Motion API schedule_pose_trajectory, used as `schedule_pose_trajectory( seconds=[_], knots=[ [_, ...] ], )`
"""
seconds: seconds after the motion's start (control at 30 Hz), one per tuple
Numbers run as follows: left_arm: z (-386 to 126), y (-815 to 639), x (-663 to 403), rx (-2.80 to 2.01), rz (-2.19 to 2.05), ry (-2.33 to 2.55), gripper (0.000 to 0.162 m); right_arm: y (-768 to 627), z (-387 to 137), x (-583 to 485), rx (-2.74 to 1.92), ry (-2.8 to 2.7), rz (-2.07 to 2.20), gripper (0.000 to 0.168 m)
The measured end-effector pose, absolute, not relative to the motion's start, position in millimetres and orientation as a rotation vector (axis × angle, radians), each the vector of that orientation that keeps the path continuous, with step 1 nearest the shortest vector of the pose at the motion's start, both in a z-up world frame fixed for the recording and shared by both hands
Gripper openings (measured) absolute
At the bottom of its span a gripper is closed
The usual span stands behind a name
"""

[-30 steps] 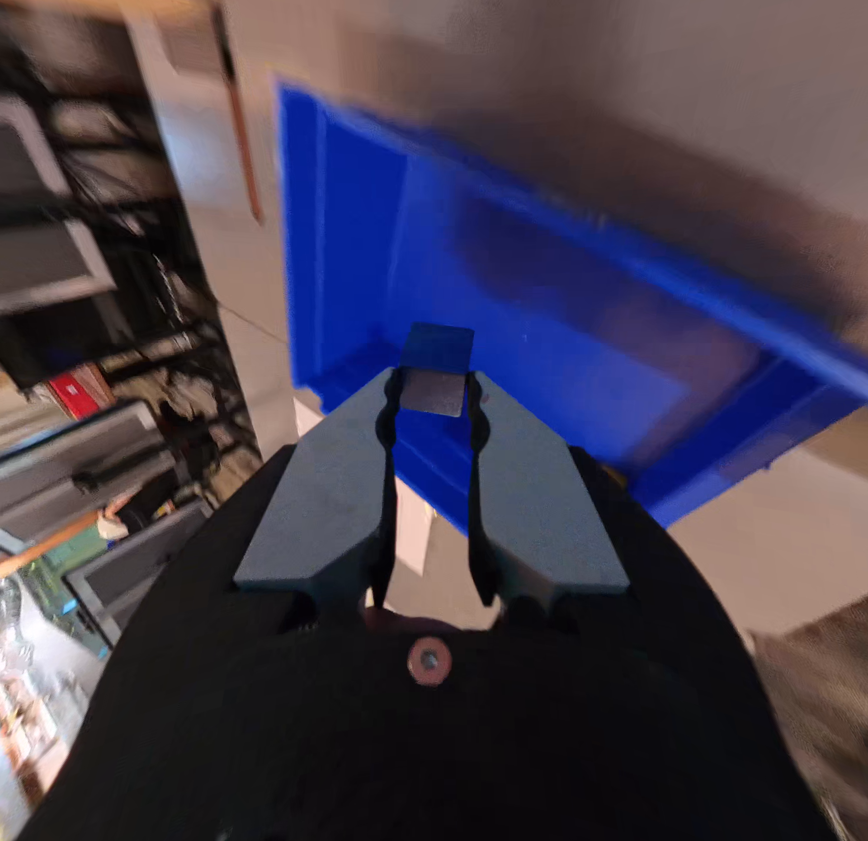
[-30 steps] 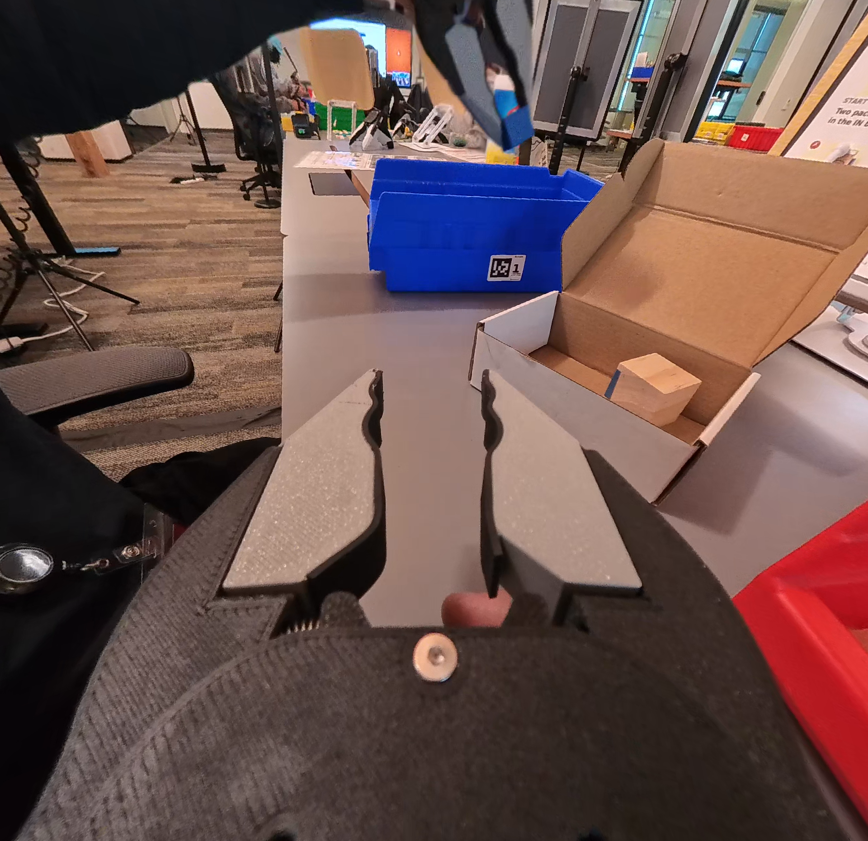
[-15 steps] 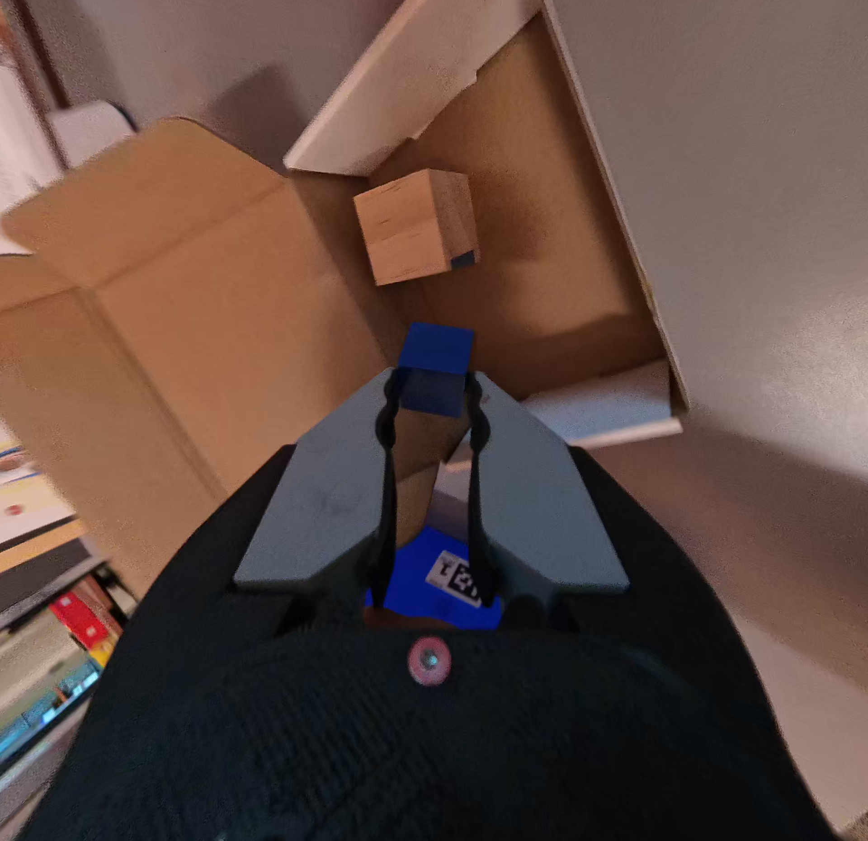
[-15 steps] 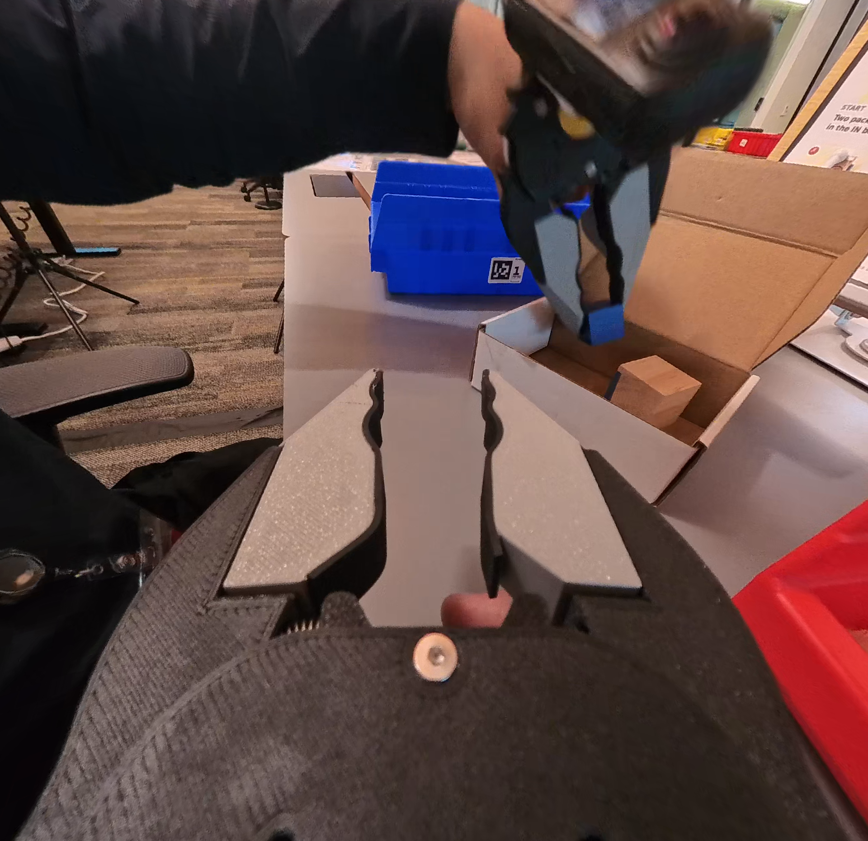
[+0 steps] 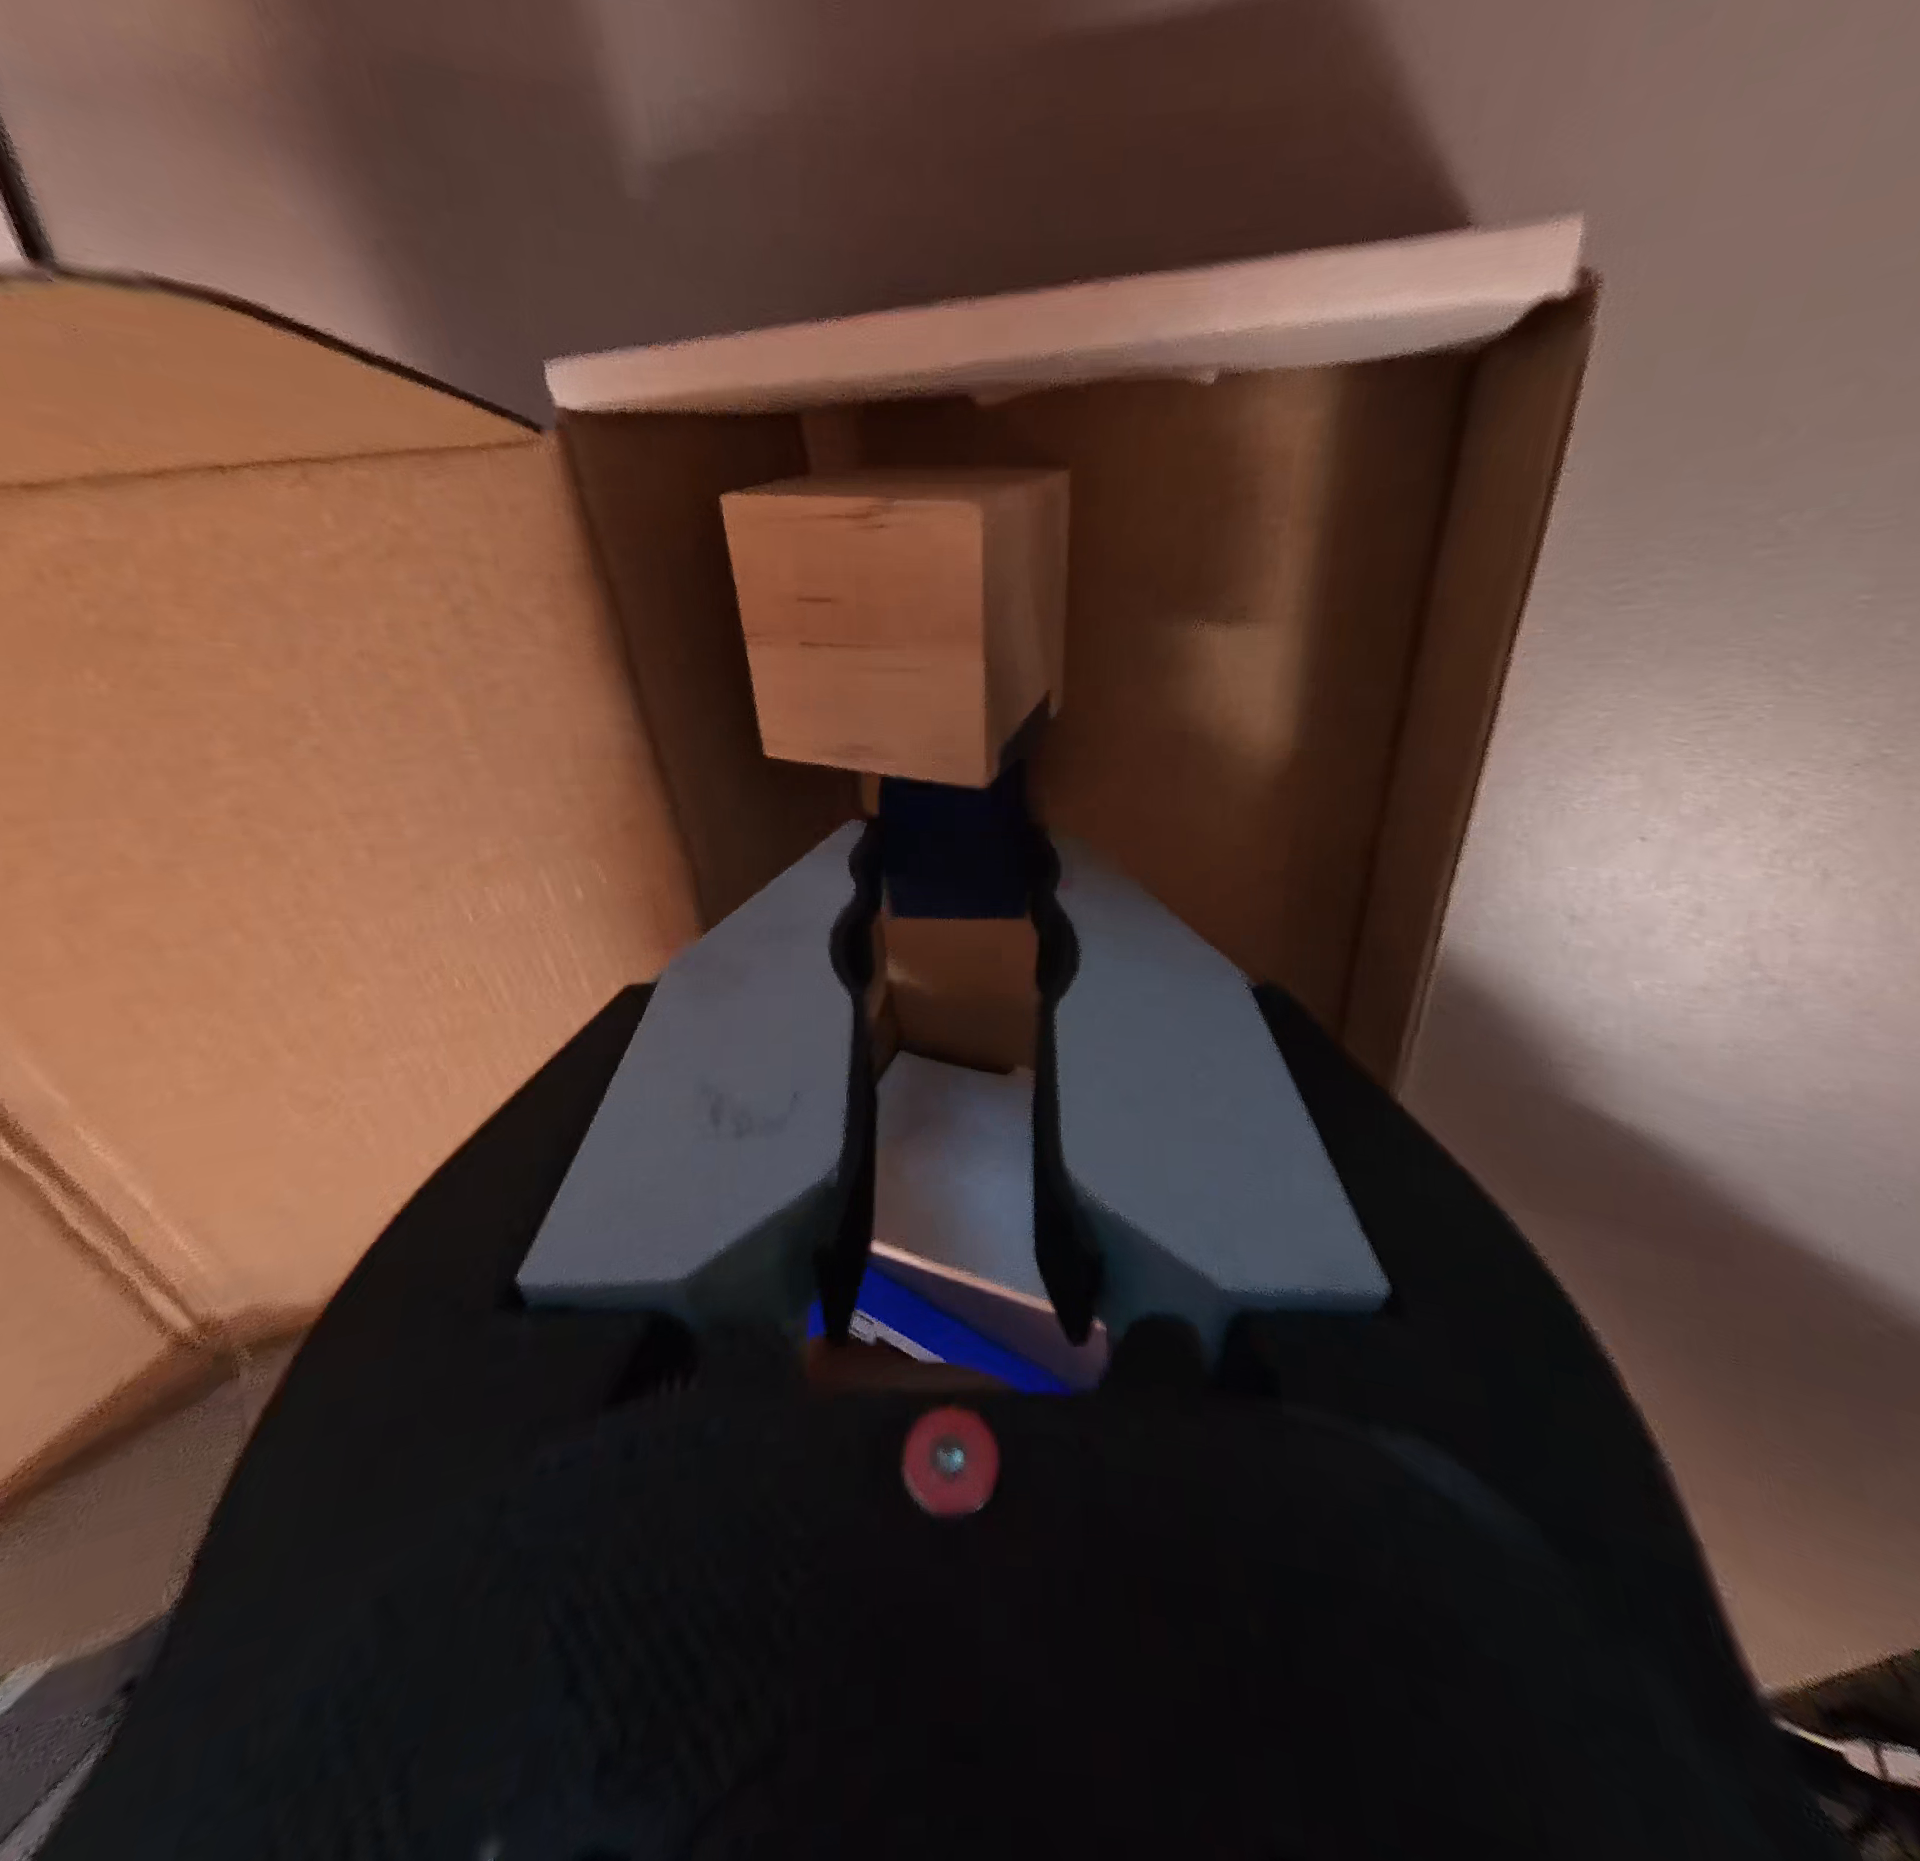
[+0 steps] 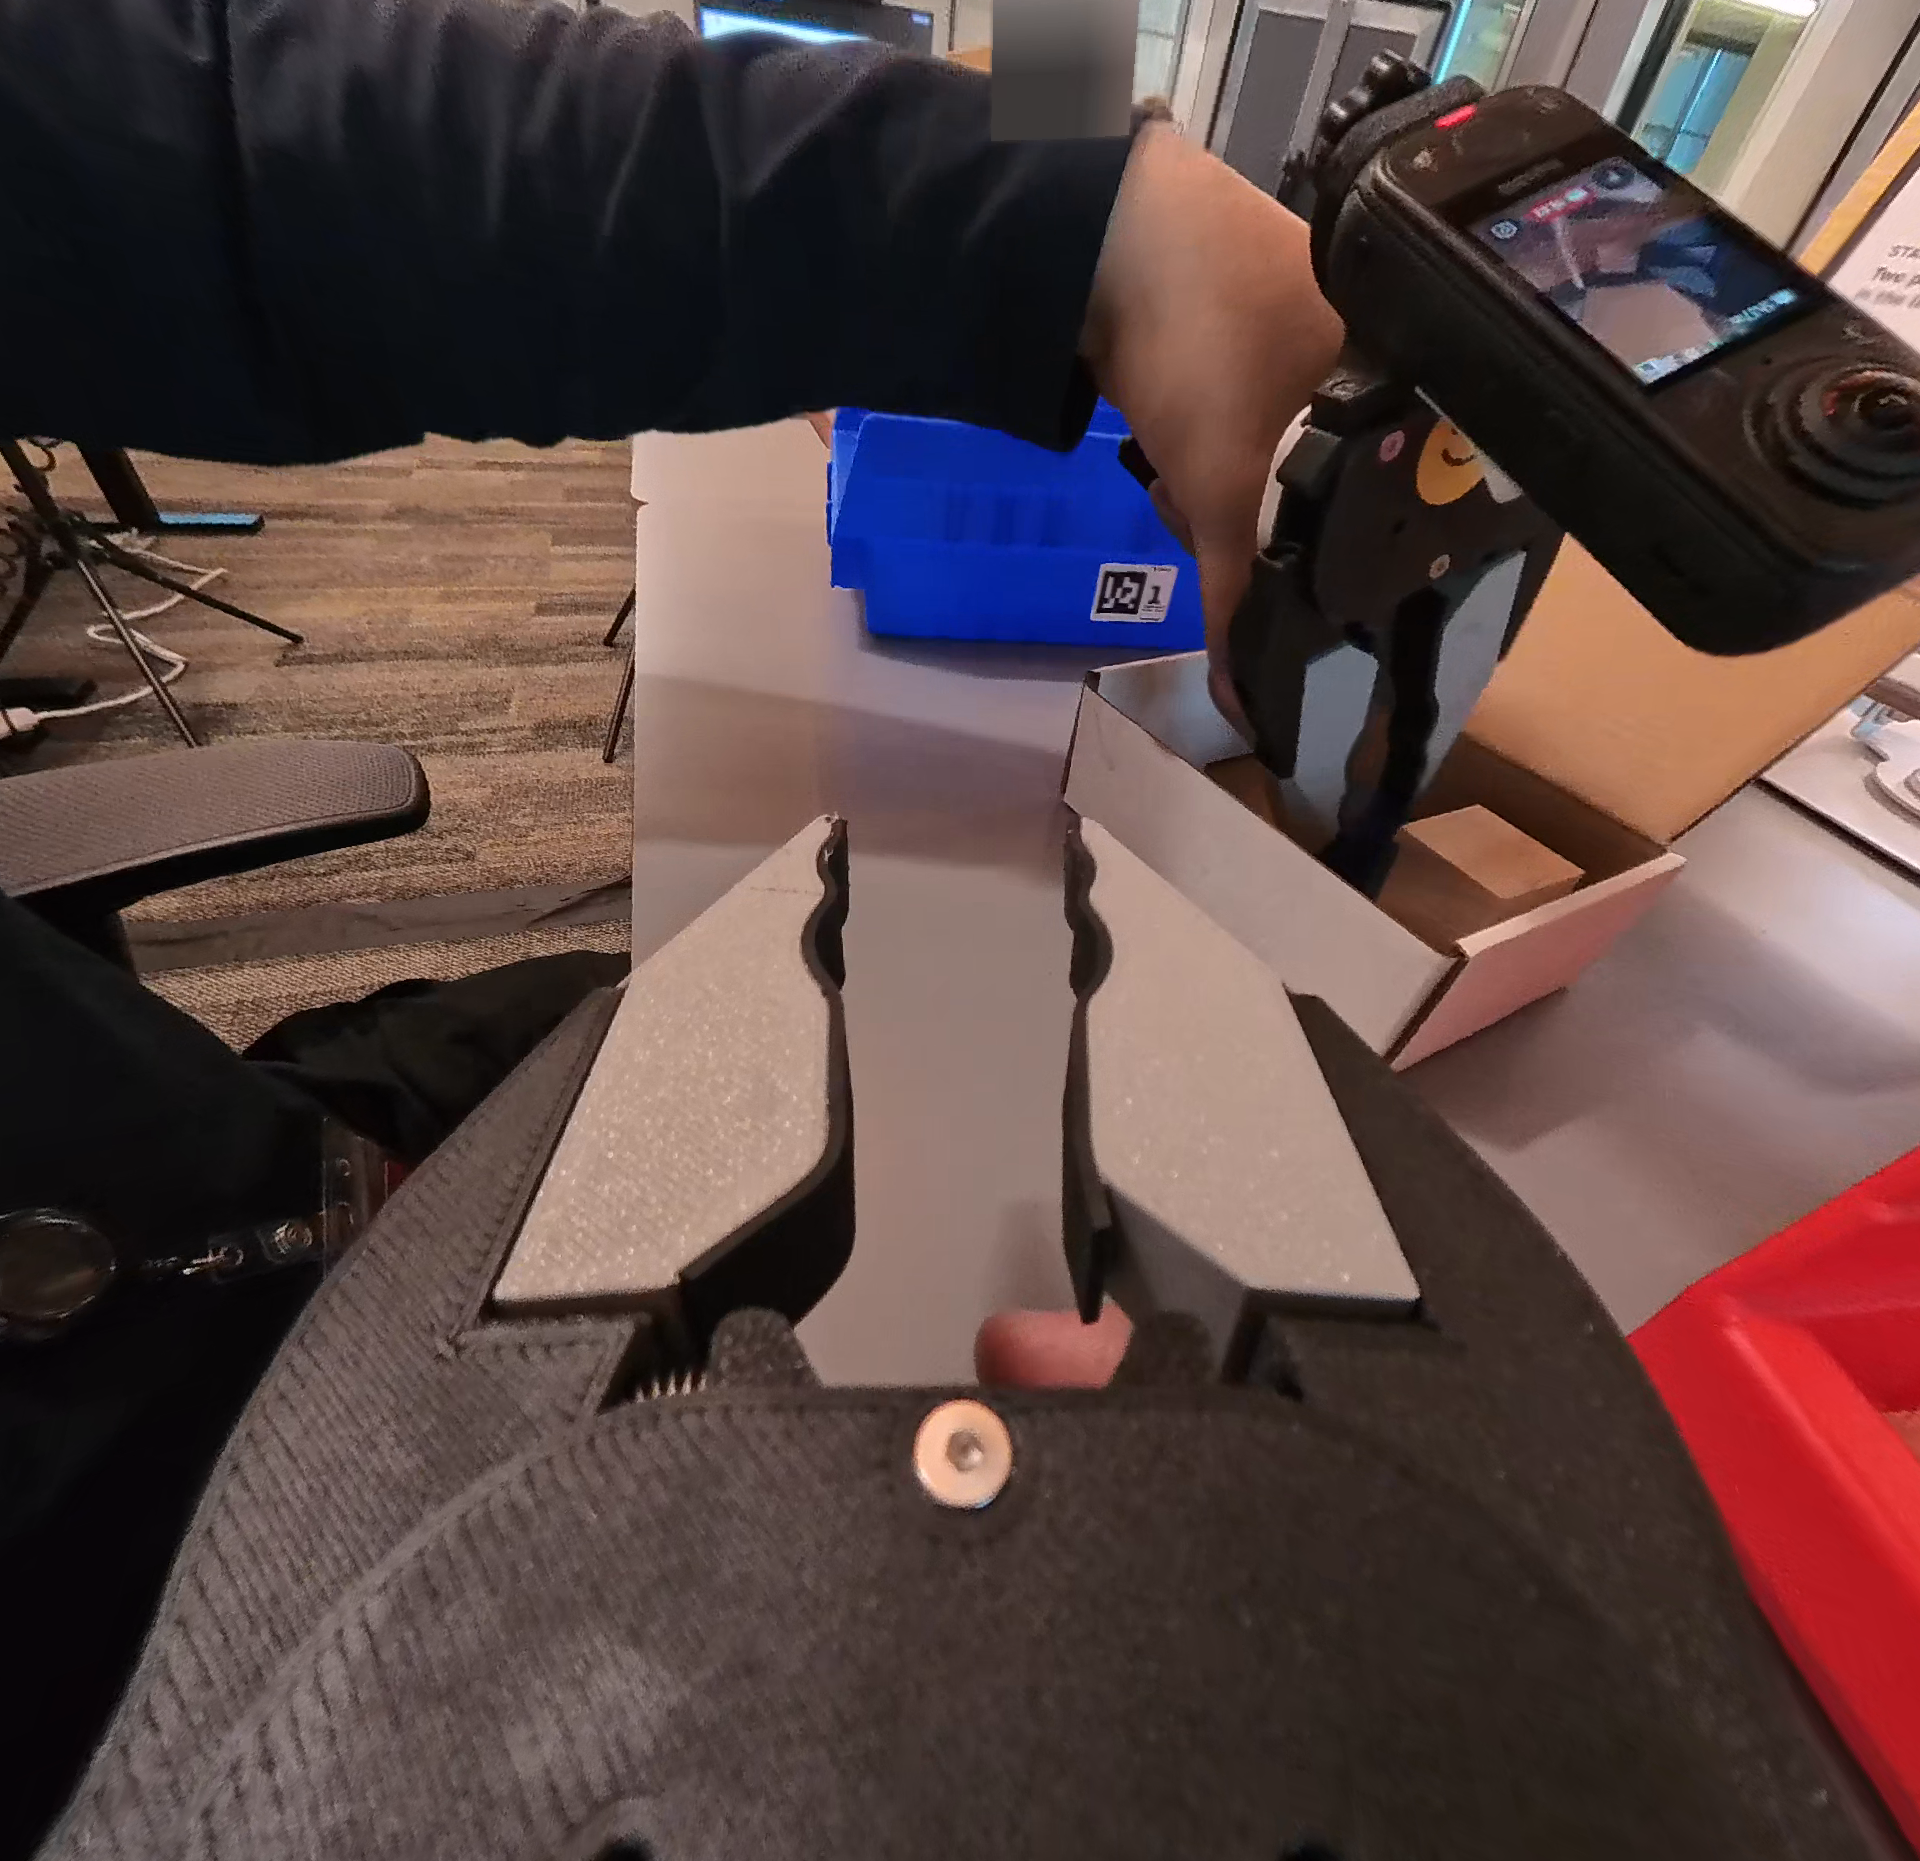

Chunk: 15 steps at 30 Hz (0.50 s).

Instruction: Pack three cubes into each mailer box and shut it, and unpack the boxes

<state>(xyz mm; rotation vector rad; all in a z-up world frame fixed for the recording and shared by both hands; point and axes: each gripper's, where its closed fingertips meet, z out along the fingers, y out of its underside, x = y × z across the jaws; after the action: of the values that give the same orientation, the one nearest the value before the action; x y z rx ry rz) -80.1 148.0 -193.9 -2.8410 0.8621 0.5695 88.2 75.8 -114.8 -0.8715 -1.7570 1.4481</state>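
- The left gripper (image 5: 951,855) reaches down into the open mailer box (image 5: 1455,668), its jaws clamped on a blue cube (image 5: 951,861) held at the fingertips.
- A bare wooden cube (image 5: 883,627) sits on the box floor just beyond the blue cube; whether the two touch cannot be told.
- From the right wrist view, the same box (image 6: 1247,876) stands on the grey table (image 6: 831,720), lid raised, with the left gripper (image 6: 1361,855) inside it and the wooden cube (image 6: 1486,855) beside its tips.
- The right gripper (image 6: 951,876) hovers over the table near the box, jaws apart and empty.
- A blue bin (image 6: 987,554) stands behind the box; a red bin (image 6: 1818,1396) is cut off at the right edge.
- The left wrist view is blurred, and the blue cube there lies in shadow, its lower faces hidden by the fingers.
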Motion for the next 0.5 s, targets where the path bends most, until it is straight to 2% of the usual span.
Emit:
schedule_pose_trajectory(
  seconds=[0.13,0.2,0.3,0.5],
  knots=[
    [-188.7,135.1,-84.2,-2.873,0.545,0.802,0.048,75.7,-115.1,88.0,-0.874,-1.759,1.447,0.039],
    [-181.1,131.2,-86.2,-2.859,0.53,0.768,0.055,75.6,-115.3,87.8,-0.875,-1.761,1.446,0.039],
    [-156.9,117.8,-95.5,-2.845,0.545,0.721,0.057,75.7,-115.2,87.8,-0.874,-1.759,1.444,0.039],
    [-69.0,46.0,-135.7,-2.796,0.586,0.543,0.05,75.3,-115.3,88.4,-0.873,-1.761,1.444,0.039]
  ],
)
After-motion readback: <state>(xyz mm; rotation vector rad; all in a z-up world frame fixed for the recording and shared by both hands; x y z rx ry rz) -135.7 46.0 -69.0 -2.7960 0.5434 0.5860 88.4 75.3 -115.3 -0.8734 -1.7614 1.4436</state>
